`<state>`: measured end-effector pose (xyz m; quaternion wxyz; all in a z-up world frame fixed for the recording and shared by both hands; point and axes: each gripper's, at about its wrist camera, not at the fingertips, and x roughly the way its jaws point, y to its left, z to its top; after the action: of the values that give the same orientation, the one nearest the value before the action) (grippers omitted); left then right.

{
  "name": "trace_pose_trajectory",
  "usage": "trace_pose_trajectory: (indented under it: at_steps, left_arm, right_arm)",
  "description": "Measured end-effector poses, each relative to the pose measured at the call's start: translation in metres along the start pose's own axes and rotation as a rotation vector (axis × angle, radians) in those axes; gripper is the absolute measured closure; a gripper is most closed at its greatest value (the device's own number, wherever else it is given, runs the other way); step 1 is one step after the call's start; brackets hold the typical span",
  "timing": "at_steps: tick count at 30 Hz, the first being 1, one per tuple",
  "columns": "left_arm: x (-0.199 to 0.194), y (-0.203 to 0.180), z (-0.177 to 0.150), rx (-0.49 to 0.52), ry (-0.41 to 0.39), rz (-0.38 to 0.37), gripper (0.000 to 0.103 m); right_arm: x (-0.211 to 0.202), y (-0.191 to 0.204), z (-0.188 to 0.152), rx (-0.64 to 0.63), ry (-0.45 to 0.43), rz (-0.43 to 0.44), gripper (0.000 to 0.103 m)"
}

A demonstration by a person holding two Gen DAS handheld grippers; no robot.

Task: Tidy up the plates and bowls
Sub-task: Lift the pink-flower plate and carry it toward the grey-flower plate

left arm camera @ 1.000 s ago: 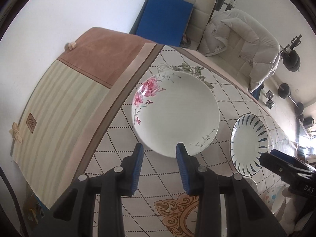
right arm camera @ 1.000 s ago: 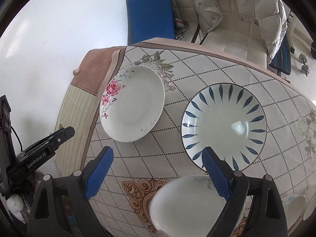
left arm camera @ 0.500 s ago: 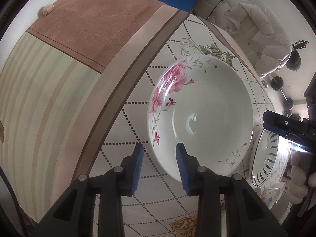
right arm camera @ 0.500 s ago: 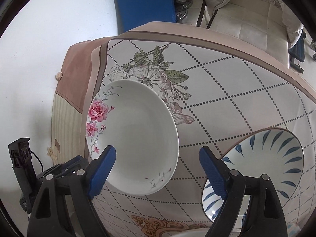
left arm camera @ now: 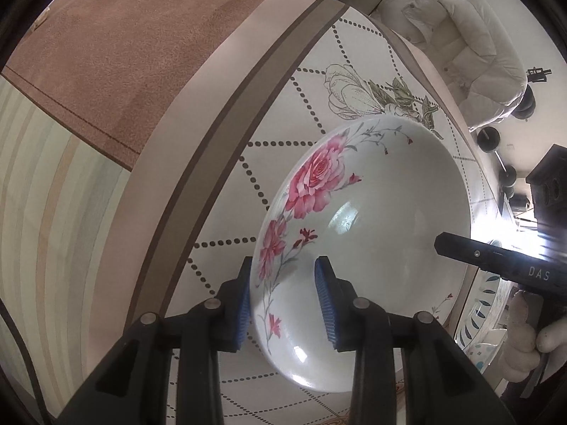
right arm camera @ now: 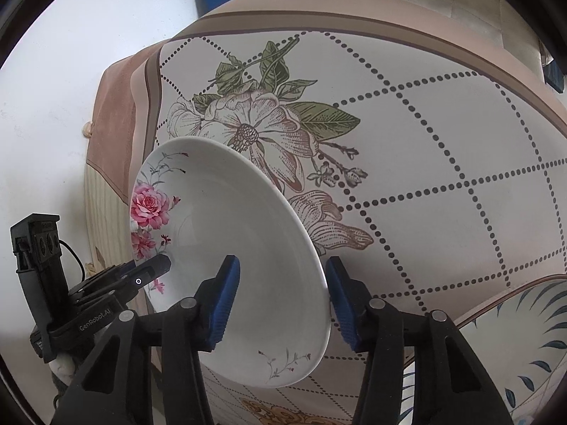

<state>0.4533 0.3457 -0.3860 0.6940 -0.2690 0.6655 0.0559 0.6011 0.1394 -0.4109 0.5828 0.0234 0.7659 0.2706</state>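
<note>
On the surface [right arm camera: 443, 124], under a dotted, flower-printed cloth [left arm camera: 226, 163], a white plate [left arm camera: 372, 233] with pink roses sits near the left edge. Both grippers straddle its rim from opposite sides. The left gripper [left arm camera: 283, 290] has one blue pad outside the rim by the roses and one inside the bowl of the plate; its jaws are narrowly spread, and whether the pads press the rim I cannot tell. The right gripper [right arm camera: 280, 297] has its left pad over the plate's inside and its right pad just beyond the rim; its jaws are closing with the rim between them, a gap showing at the inner pad. Right of the plate lies a blue-leaf plate [right arm camera: 524, 347], partly out of view. A hand [left arm camera: 528, 340] holds the right gripper's handle.
</note>
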Motion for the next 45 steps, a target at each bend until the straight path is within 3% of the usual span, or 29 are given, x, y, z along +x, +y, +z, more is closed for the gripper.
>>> trace_pose_trajectory:
  at_steps: [4, 6, 8, 20, 34, 45]
  left_arm:
    - [-0.002, 0.0, 0.0, 0.003, -0.015, 0.019, 0.079]
    - [-0.003, 0.002, 0.0, 0.006, -0.023, 0.02, 0.08]
    - [-0.004, 0.002, -0.002, 0.002, -0.035, 0.031, 0.08]
    - [-0.015, 0.006, -0.012, 0.016, -0.053, 0.093, 0.087]
    - [-0.029, 0.003, -0.032, 0.017, -0.081, 0.095, 0.087]
    - [-0.039, -0.018, -0.043, 0.053, -0.099, 0.089, 0.087]
  right_arm:
    - [0.002, 0.004, -0.001, -0.032, -0.001, -0.042, 0.061]
    - [0.002, 0.003, -0.002, -0.035, -0.003, -0.064, 0.068]
    - [0.003, 0.001, -0.003, -0.032, -0.003, -0.086, 0.082]
    - [0.0, -0.007, -0.019, -0.029, -0.006, -0.08, 0.085]
    - [0.001, 0.01, -0.049, -0.066, -0.021, -0.064, 0.087]
    - [-0.017, -0.006, -0.079, -0.052, -0.055, -0.031, 0.088]
